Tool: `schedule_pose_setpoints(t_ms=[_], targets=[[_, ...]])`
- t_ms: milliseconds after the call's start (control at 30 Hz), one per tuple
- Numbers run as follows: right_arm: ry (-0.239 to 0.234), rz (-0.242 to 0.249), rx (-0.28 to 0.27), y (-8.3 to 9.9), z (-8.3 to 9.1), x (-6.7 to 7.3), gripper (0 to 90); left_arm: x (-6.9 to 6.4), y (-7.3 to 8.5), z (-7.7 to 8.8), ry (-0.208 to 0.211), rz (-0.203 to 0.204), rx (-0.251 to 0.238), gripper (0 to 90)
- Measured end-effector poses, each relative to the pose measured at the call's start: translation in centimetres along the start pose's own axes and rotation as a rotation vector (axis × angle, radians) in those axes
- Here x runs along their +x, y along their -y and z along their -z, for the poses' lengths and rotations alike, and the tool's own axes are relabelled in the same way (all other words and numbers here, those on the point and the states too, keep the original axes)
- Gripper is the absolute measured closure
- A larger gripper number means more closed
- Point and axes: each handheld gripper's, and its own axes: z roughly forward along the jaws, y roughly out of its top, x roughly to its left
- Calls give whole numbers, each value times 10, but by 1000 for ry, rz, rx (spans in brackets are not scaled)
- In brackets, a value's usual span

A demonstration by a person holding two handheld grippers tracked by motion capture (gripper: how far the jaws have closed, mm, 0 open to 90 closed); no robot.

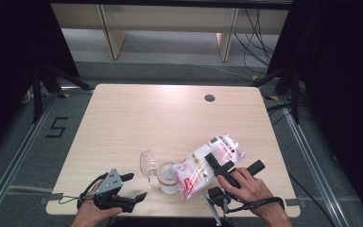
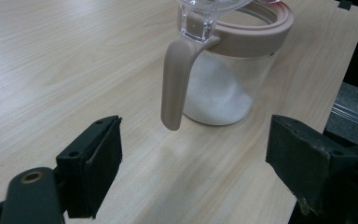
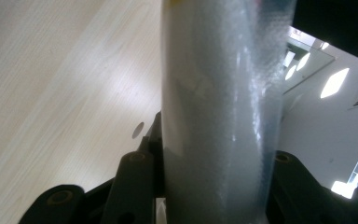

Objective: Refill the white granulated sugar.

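A jar [image 1: 168, 178] stands on the table [image 1: 170, 118], near its front edge. Its lid [image 1: 147, 162] is tipped up at the jar's left side. There is powder [image 2: 216, 95] in the jar. A bag [image 1: 207, 164] leans over the jar from the right, with its low end at the jar's top. The right gripper [image 1: 223, 166] holds the bag between its jaws. The left gripper [image 1: 133, 186] is left of the jar, not touching it. A small hole [image 1: 209, 98] is far back on the table.

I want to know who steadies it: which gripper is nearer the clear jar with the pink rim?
Right. The right gripper tilts the plastic bag of white granules against the clear jar with the pink rim; the left gripper waits open, apart, facing its handle.
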Motion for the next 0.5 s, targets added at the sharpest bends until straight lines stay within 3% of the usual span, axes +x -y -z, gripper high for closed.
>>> schedule_pose_setpoints(t_ms=[500], targets=[[3, 8, 0, 0, 1, -1, 674, 0, 0, 0, 0, -1, 0, 179]])
